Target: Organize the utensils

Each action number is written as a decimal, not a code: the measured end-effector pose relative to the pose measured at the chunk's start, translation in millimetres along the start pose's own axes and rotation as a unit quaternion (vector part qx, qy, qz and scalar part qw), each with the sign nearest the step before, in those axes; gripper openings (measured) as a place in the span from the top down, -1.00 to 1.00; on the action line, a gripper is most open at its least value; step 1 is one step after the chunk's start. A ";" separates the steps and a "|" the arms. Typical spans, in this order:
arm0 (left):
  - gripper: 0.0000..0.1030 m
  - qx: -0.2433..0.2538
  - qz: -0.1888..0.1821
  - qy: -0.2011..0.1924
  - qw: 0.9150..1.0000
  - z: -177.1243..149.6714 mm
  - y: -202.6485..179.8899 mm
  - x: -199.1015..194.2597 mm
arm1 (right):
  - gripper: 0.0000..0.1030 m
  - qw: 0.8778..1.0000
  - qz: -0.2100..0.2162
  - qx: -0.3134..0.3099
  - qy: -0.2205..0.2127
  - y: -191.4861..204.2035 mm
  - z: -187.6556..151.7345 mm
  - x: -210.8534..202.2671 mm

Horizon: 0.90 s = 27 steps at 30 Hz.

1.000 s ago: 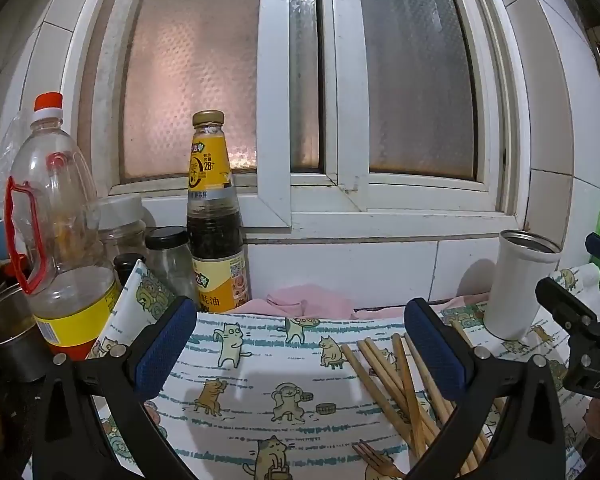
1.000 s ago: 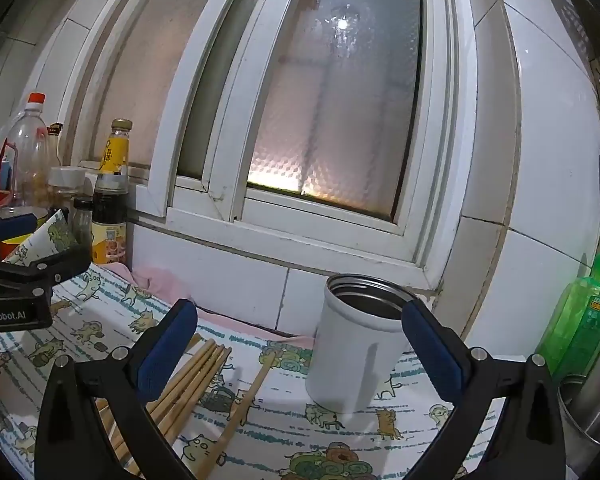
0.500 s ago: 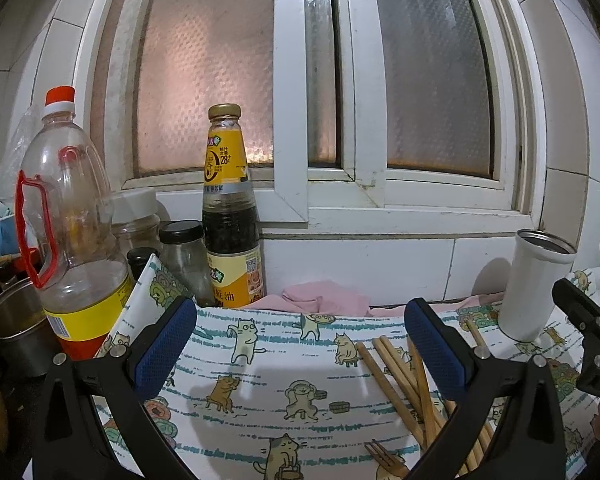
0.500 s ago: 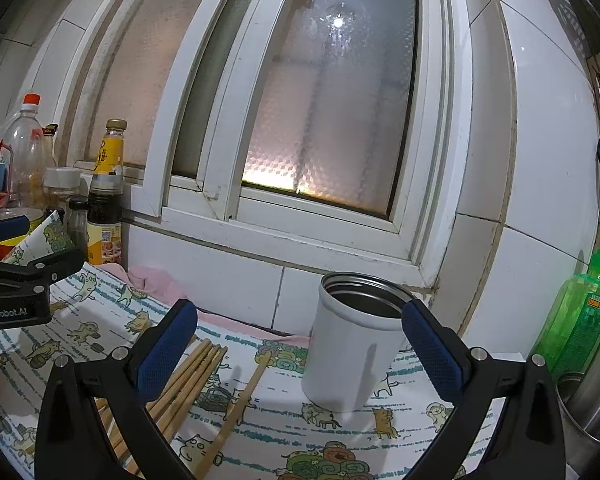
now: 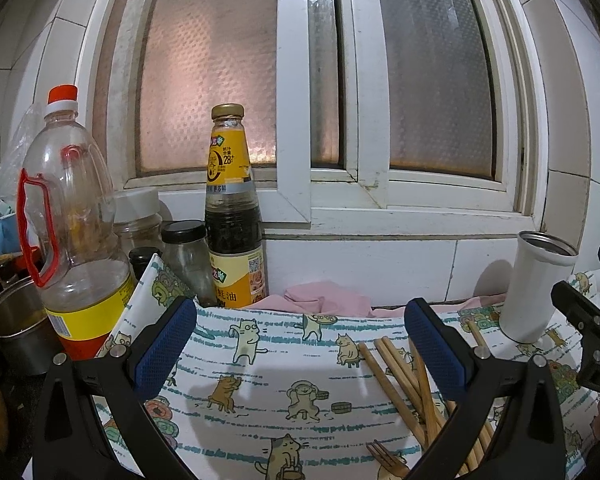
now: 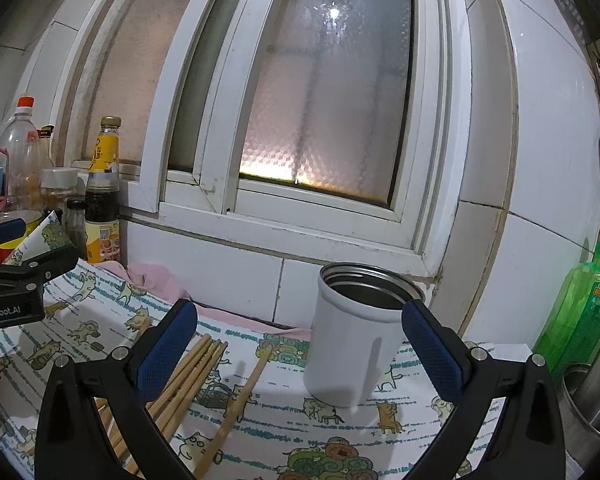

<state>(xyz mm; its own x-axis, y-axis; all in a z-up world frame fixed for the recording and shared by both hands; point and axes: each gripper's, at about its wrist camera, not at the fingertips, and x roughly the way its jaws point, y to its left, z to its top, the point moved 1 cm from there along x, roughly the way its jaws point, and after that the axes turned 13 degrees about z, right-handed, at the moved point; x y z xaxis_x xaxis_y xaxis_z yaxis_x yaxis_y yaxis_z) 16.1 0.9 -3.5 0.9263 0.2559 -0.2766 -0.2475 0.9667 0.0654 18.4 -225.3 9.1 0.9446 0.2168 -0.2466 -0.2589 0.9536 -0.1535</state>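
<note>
Several wooden chopsticks (image 5: 400,376) lie on a cat-print cloth (image 5: 268,360), with a wooden fork (image 5: 388,460) in front of them. They also show in the right wrist view (image 6: 188,376). A white cup with a steel rim (image 6: 356,332) stands upright at the back right; it also shows in the left wrist view (image 5: 536,284). My left gripper (image 5: 300,344) is open and empty above the cloth, left of the chopsticks. My right gripper (image 6: 300,344) is open and empty, with the cup just ahead between its fingers.
An oil bottle (image 5: 72,216), a sauce bottle (image 5: 232,208) and jars (image 5: 184,256) stand at the back left beside a metal pot (image 5: 12,320). A green soap bottle (image 6: 580,304) stands right of the cup. A pink rag (image 5: 324,300) lies against the tiled wall.
Both grippers have shifted slightly. In the left view the scene has slid right and down a little. In the right view the cup has come a bit closer. Nothing was grasped.
</note>
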 end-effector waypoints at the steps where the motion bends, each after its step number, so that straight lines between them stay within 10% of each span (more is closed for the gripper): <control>1: -1.00 0.001 0.000 -0.001 1.000 0.0 -0.1 -0.4 | -1.00 1.000 -0.001 0.000 0.000 0.2 -0.1 -0.1; 27: -1.00 0.008 0.003 -0.015 1.000 -0.8 -0.3 -7.2 | -1.00 1.000 0.001 0.003 -0.017 -0.4 1.8 -7.2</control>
<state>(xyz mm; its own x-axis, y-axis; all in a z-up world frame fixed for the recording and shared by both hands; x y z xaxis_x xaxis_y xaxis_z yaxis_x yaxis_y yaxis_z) 9.3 -1.3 -2.2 0.9333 0.2608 -0.2467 -0.2479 0.9653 0.0825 12.1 -226.8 12.7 0.9501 0.2262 -0.2146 -0.2604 0.9542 -0.1472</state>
